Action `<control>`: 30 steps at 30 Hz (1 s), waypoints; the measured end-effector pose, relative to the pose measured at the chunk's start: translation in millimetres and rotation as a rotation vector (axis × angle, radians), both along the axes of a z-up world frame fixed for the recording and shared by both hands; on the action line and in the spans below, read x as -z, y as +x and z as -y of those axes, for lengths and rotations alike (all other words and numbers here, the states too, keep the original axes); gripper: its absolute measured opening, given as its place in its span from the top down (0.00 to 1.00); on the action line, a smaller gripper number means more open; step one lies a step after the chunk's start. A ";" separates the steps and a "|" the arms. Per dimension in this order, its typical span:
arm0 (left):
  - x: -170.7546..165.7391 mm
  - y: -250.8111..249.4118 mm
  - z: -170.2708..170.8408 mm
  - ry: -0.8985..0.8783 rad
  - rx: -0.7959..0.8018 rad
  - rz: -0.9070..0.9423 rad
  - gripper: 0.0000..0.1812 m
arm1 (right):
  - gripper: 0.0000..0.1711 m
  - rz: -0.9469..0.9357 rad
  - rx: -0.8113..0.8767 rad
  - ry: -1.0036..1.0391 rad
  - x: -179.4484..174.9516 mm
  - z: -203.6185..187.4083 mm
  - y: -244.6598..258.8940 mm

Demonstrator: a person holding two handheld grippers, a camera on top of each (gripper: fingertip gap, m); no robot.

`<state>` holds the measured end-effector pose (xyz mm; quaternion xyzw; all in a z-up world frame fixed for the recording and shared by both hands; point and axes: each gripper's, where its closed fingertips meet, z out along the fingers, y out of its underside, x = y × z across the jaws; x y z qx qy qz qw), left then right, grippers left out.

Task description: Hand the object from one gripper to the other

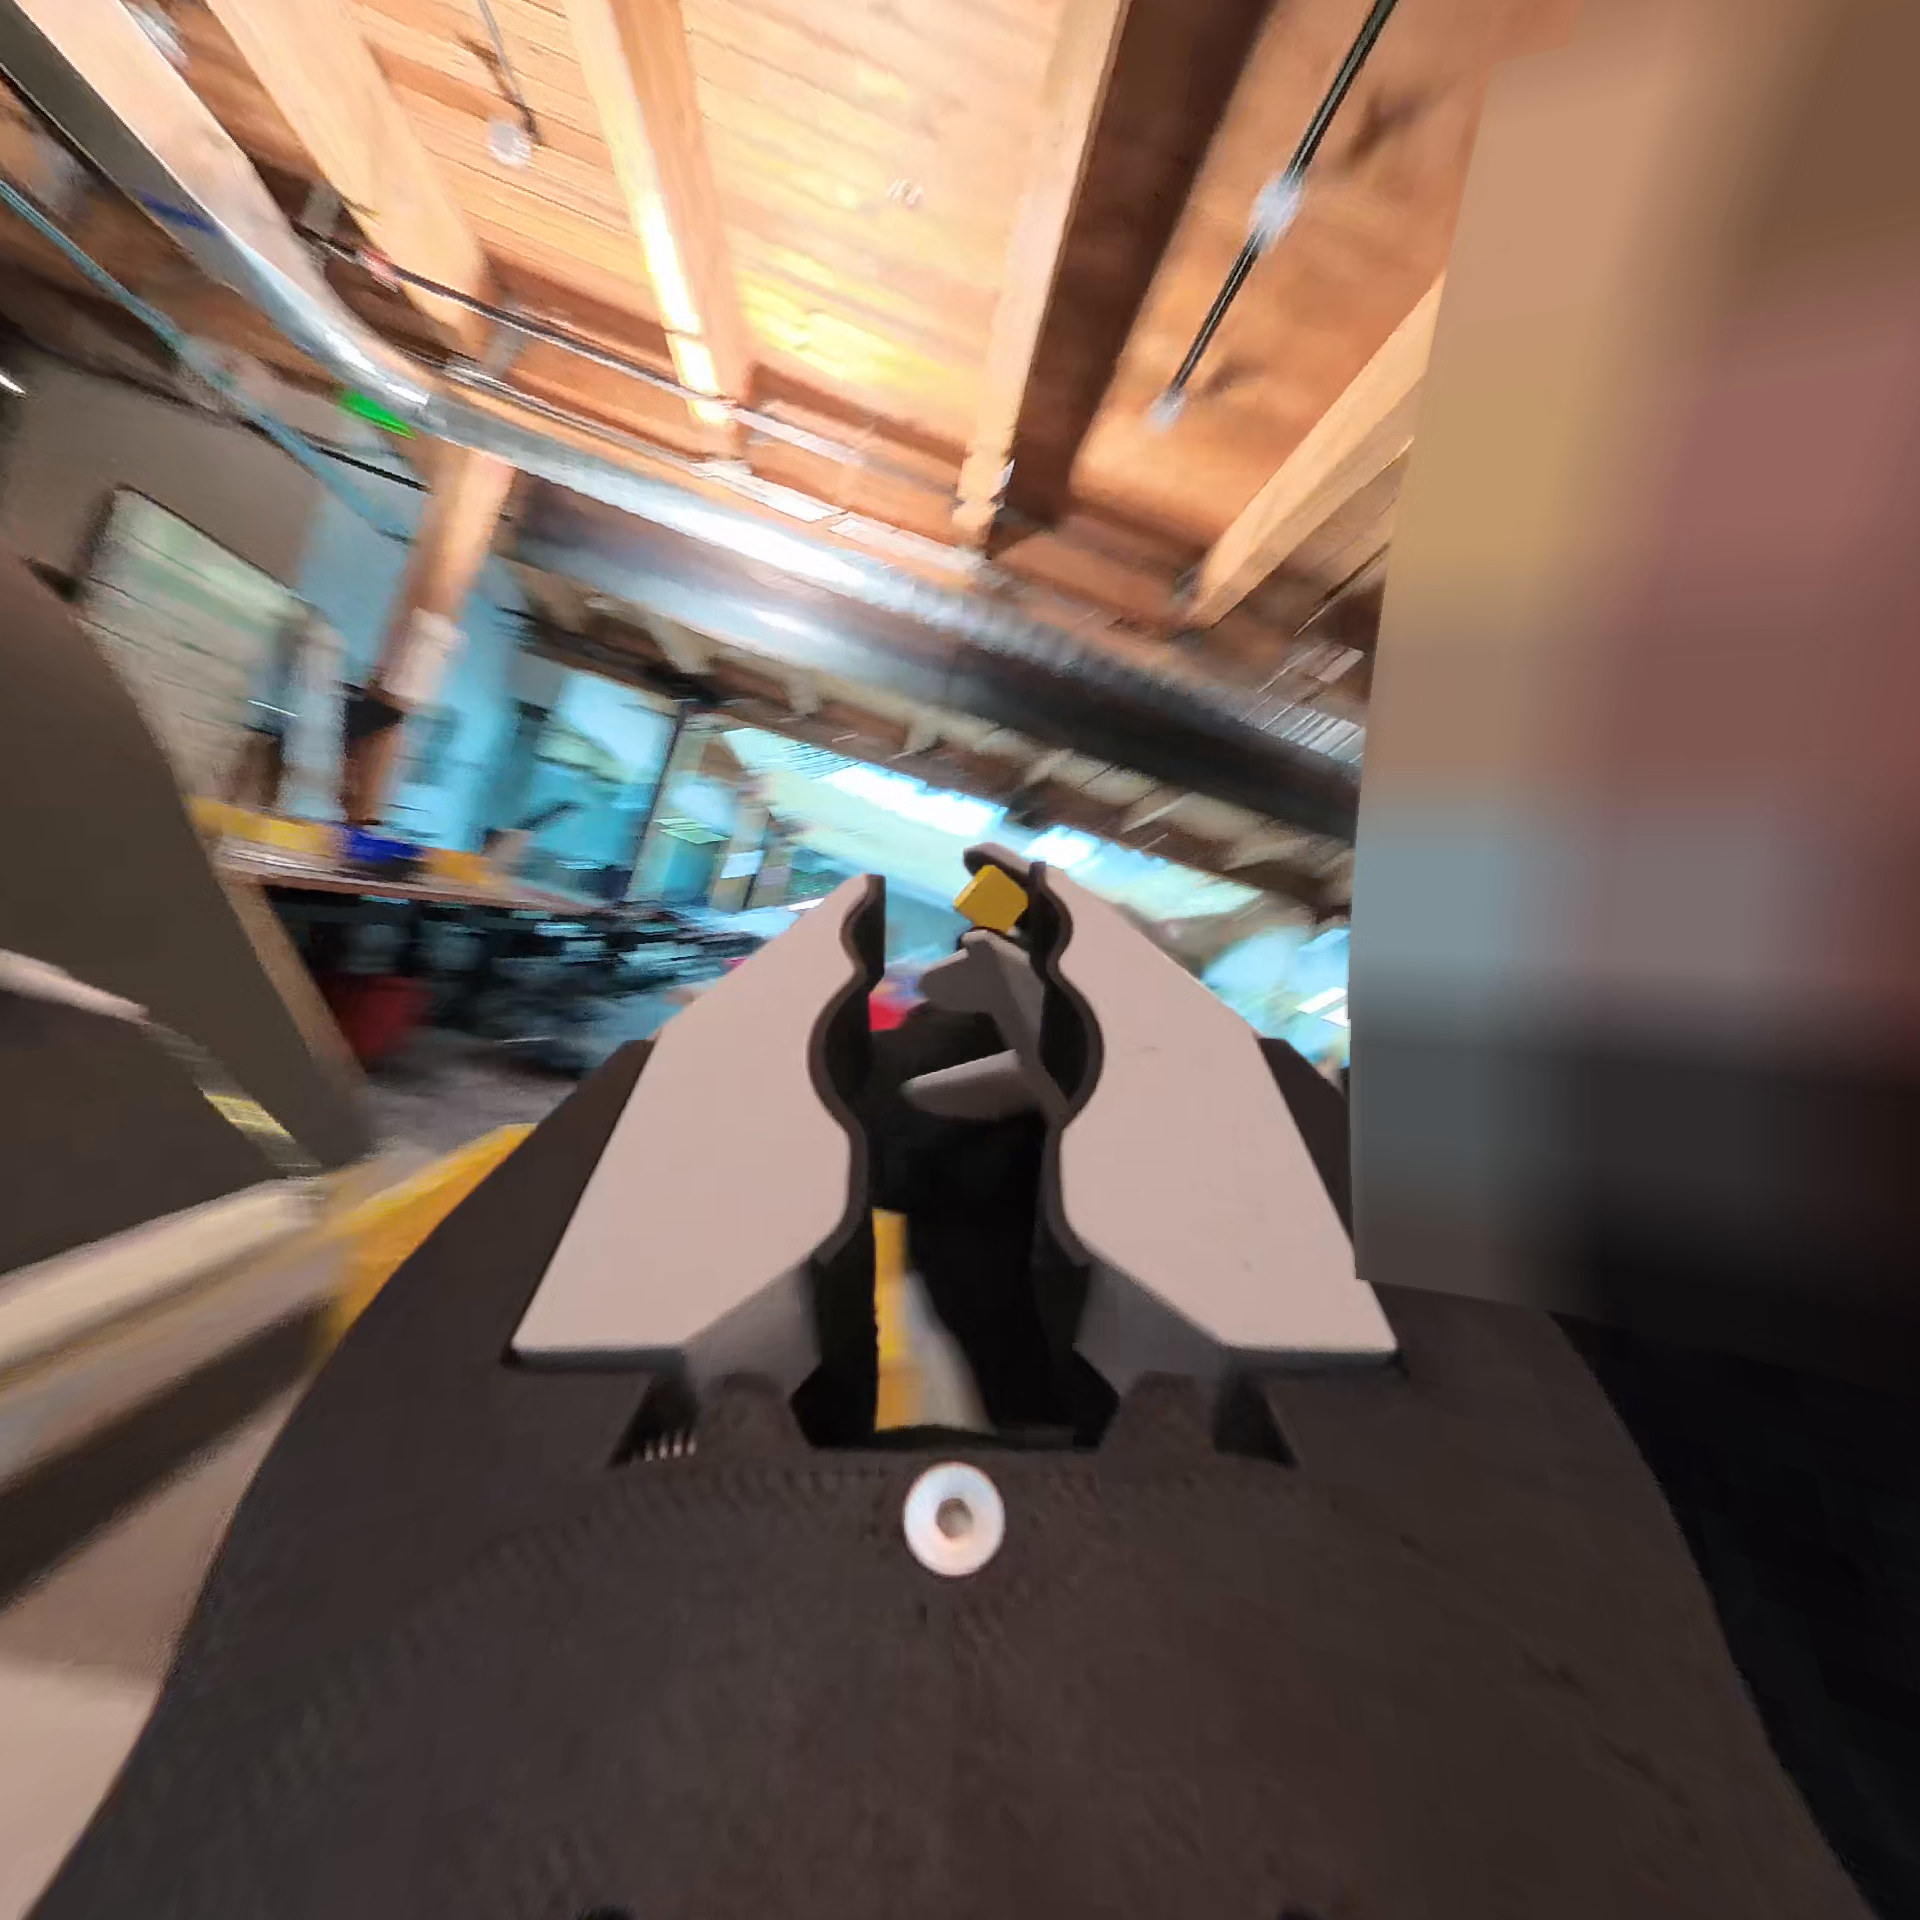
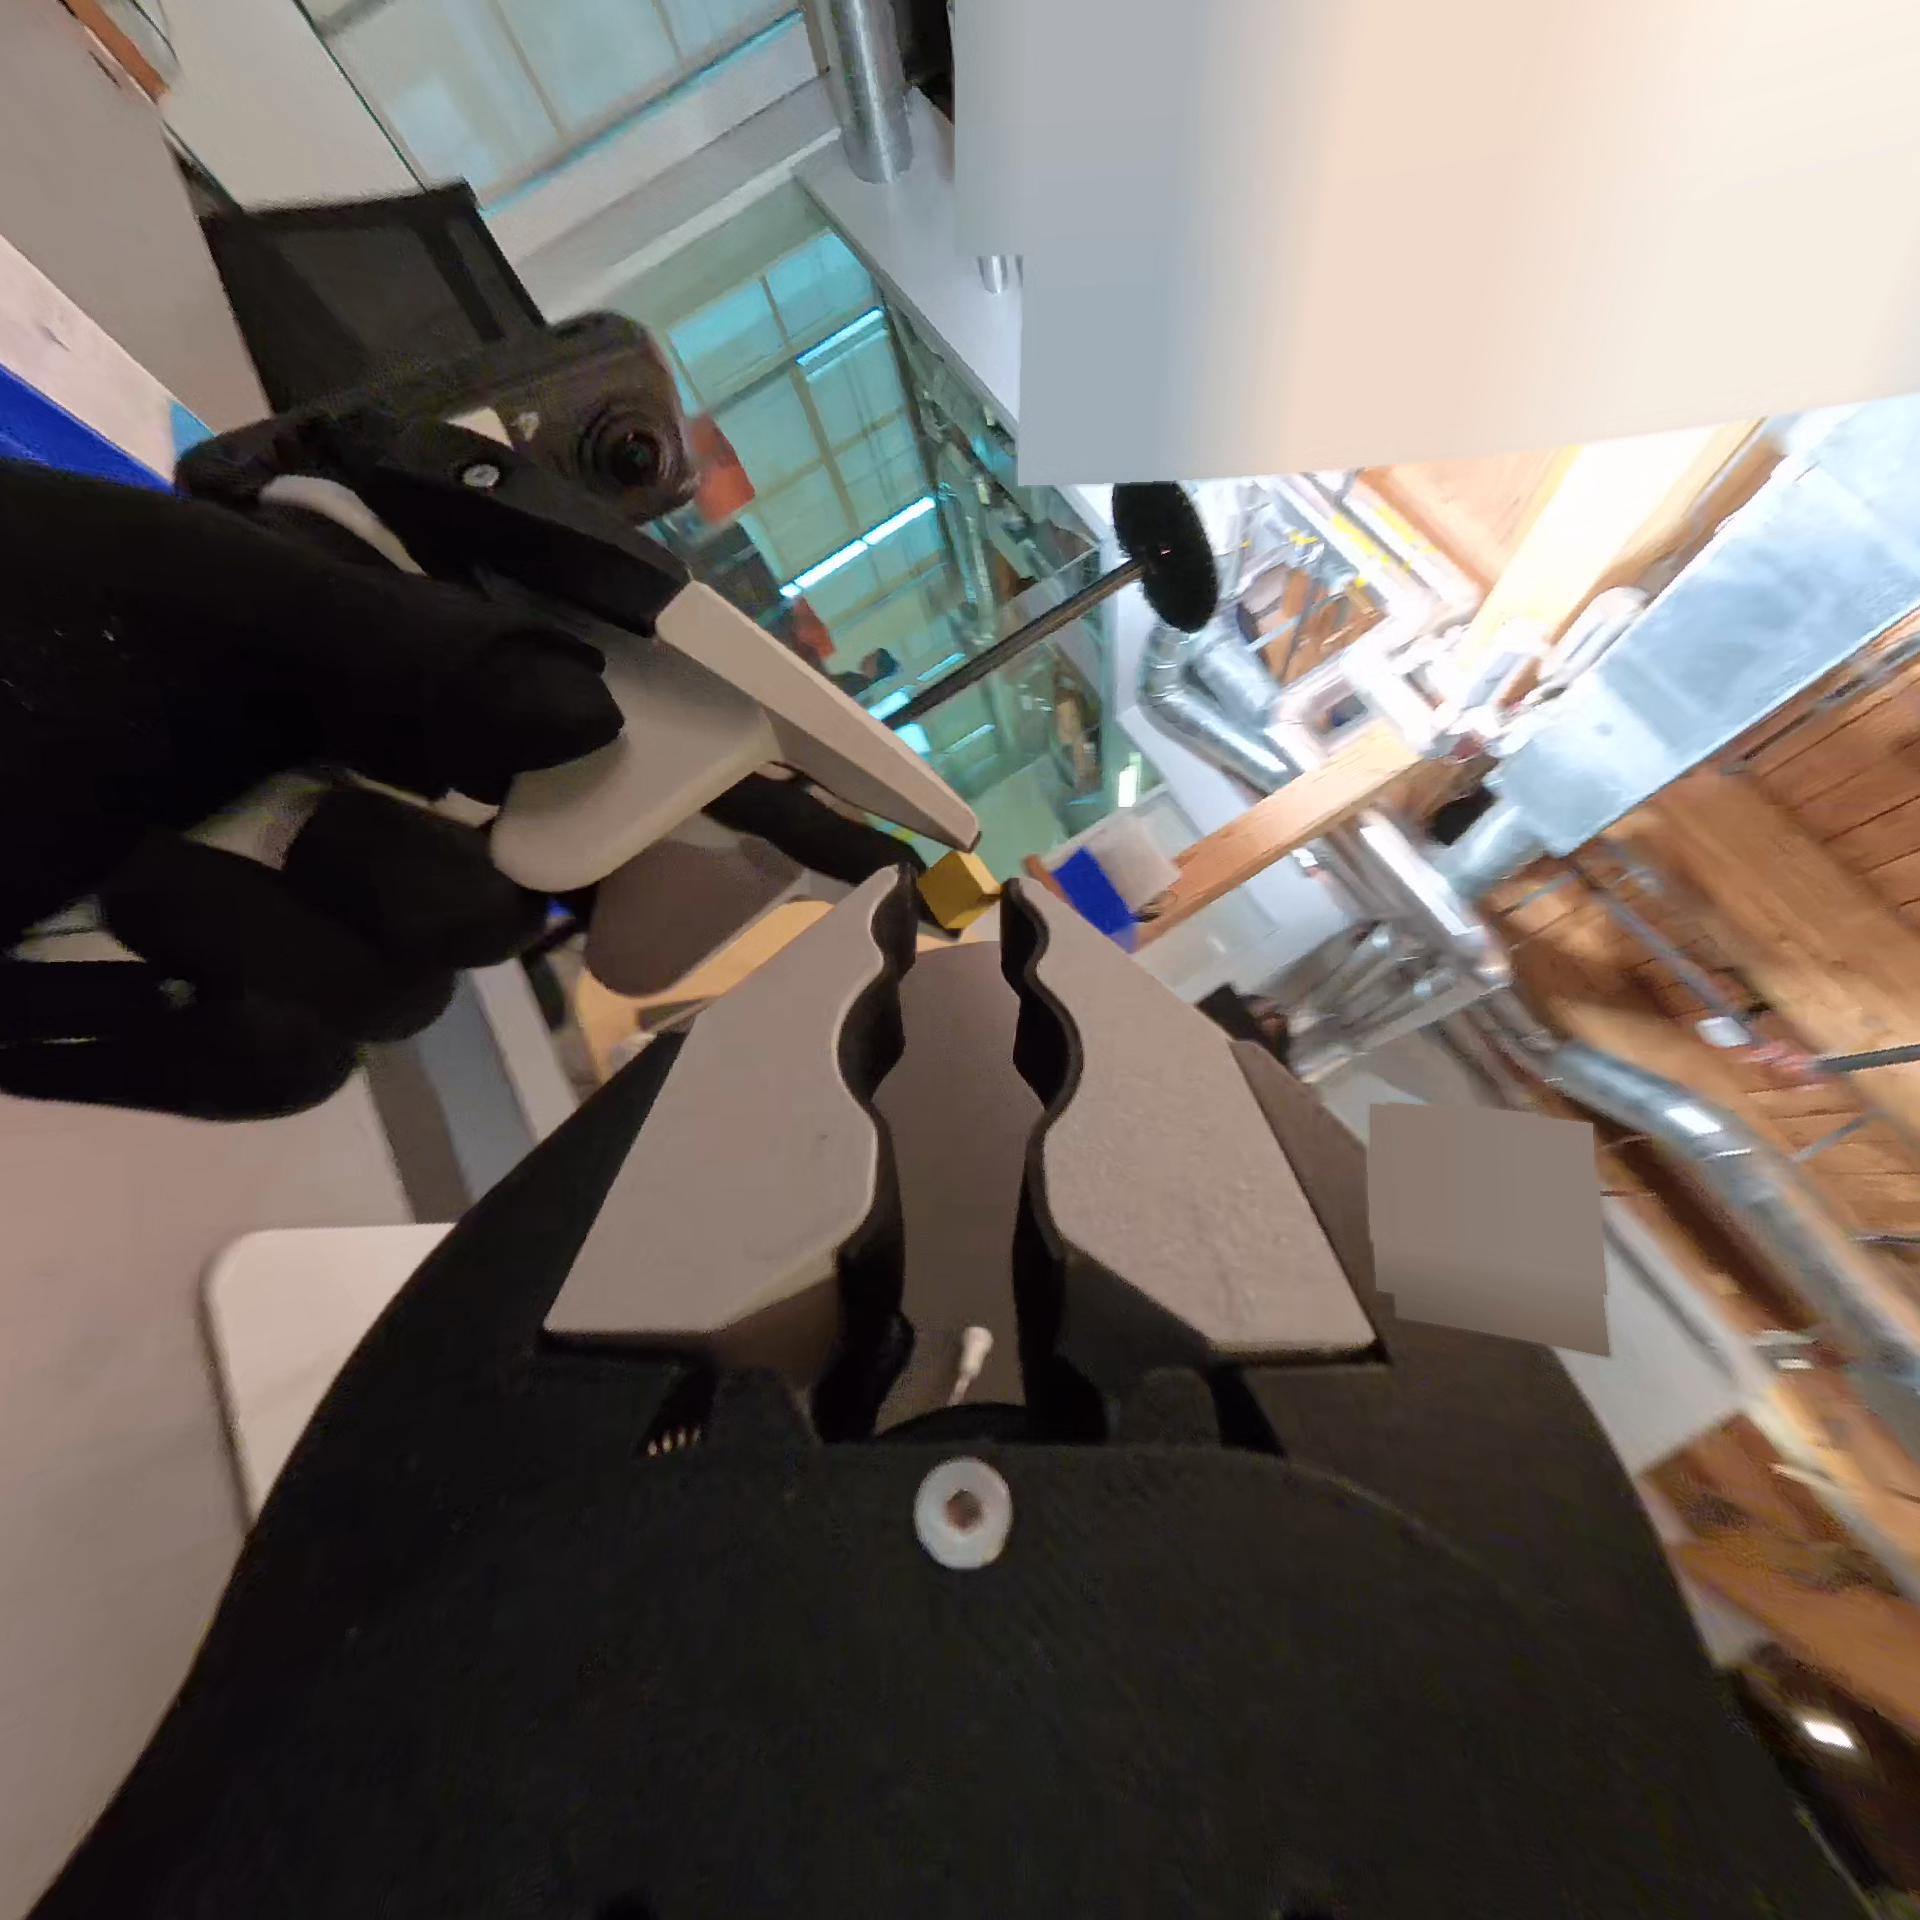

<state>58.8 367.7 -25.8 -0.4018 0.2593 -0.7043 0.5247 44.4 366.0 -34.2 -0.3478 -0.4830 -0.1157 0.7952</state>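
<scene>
Right hand-held gripper (image 2: 958, 902) pinches the yellow cube (image 2: 956, 891) at its fingertips; left hand-held gripper (image 1: 961, 902), jaws parted, has a tip against the cube. Close left squarely on free faces before right lets go

A ceiling of wooden beams (image 1: 1049, 260) and planks spans the upper part of the left wrist view. Below the beams, a silver ventilation duct (image 1: 935, 613) runs diagonally across the room. A black rod (image 1: 1278, 197) hangs beneath the ceiling at upper right. Farther off, a workbench with a yellow edge (image 1: 312, 842) stands before pale blue windows (image 1: 603, 769); motion blur prevents identifying what it carries. In the right wrist view, a round black brush on a thin rod (image 2: 1164, 556) projects in front of glazed panels (image 2: 821, 416). A blue-and-white container (image 2: 1107, 878), possibly a roll, rests on a wooden ledge (image 2: 1299, 810). Metal ducting (image 2: 1704, 644) follows the plank ceiling at right.
</scene>
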 end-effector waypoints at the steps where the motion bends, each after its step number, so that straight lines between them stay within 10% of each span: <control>1: 0.5 0.5 -0.4 0.050 -0.055 -0.043 0.85 | 0.92 -0.014 -0.025 -0.041 0.6 -1.3 0.6; 17: 15.2 -5.2 10.8 0.946 -0.694 -0.651 0.88 | 0.93 -0.119 -0.718 -0.755 16.5 21.7 13.7; 30: 64.6 24.7 34.0 1.423 -0.758 -0.985 0.88 | 0.93 0.113 -0.885 -1.269 71.8 44.6 36.5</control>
